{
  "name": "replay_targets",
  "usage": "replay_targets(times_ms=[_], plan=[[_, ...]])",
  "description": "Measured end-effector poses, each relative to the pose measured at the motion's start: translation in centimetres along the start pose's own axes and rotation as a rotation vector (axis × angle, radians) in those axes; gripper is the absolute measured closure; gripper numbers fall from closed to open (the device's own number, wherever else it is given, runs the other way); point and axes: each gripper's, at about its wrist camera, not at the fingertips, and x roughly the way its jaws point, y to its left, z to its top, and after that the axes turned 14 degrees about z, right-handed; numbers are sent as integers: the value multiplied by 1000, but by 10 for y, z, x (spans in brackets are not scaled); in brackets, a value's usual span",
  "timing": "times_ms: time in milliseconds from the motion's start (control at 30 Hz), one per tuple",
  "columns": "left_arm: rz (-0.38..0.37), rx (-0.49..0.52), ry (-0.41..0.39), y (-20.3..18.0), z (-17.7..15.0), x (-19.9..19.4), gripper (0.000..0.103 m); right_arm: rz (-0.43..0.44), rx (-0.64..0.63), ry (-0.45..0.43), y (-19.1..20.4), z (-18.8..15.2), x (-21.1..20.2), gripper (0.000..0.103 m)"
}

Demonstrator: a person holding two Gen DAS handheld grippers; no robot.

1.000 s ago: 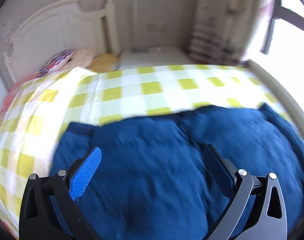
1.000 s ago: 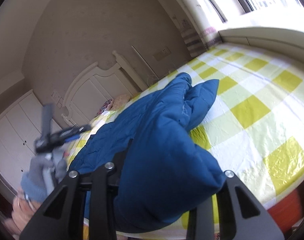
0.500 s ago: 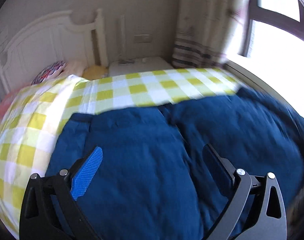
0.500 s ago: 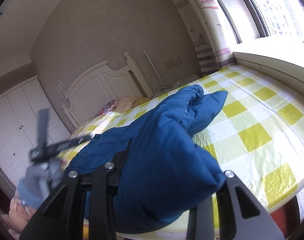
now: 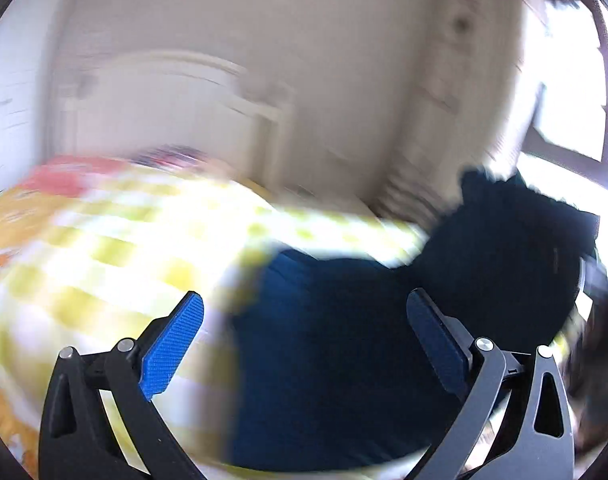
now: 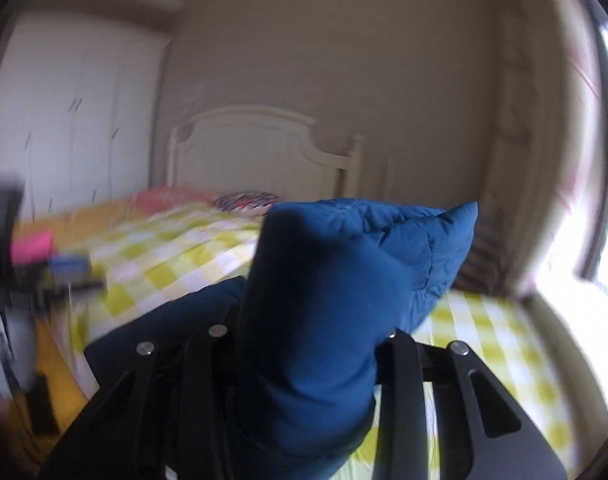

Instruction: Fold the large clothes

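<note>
A large dark blue padded jacket lies on a bed with a yellow and white checked sheet. My right gripper is shut on a thick bunched part of the blue jacket, which stands lifted above the sheet and hides both fingertips. In the left wrist view that raised part of the jacket shows as a dark lump at the right. My left gripper is open over the near edge of the jacket, its blue pads wide apart with nothing gripped. Both views are motion-blurred.
A white headboard stands at the far end of the bed, with a patterned pillow below it. White wardrobe doors fill the left wall. A curtain and a bright window are on the right. Pink and blue items blur at left.
Both hands swung sideways and the views turned towards the headboard. The right gripper rolled and rose, lifting the bunched jacket off the sheet. The left gripper stayed open and shifted towards the jacket's left edge.
</note>
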Motion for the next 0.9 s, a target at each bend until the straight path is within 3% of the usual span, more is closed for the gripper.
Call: replay_targets(times_ms=[100, 200, 233, 267, 367, 433, 467, 533, 633, 733, 800, 867, 900], plan=[[57, -65, -63, 36, 15, -19, 5, 50, -306, 148, 93, -3, 71, 68], [96, -25, -73, 46, 21, -26, 5, 113, -584, 344, 169, -49, 139, 64], [101, -12, -68, 46, 24, -25, 5, 45, -703, 342, 191, -67, 153, 60], [101, 20, -54, 43, 26, -19, 5, 17, -745, 334, 198, -73, 156, 60], [54, 151, -14, 22, 39, 1, 5, 47, -684, 352, 192, -66, 159, 58], [-39, 236, 23, 3, 57, 21, 5, 41, -684, 345, 190, -67, 160, 57], [-134, 281, 65, -20, 68, 40, 5, 29, -699, 341, 193, -69, 159, 57], [-201, 328, 121, -45, 75, 62, 5, 21, -709, 338, 195, -69, 160, 56], [-126, 488, 227, -97, 69, 136, 5, 36, -697, 322, 192, -70, 153, 54], [-42, 534, 384, -104, 24, 214, 4, 79, -703, 299, 188, -71, 143, 46], [-114, 449, 392, -85, 5, 232, 4, 200, -659, 315, 180, -65, 124, 42], [-84, 398, 388, -69, 3, 234, 4, 385, -527, 275, 160, -51, 92, 33], [-59, 382, 371, -61, 1, 232, 4, 437, -476, 251, 150, -46, 80, 33]])
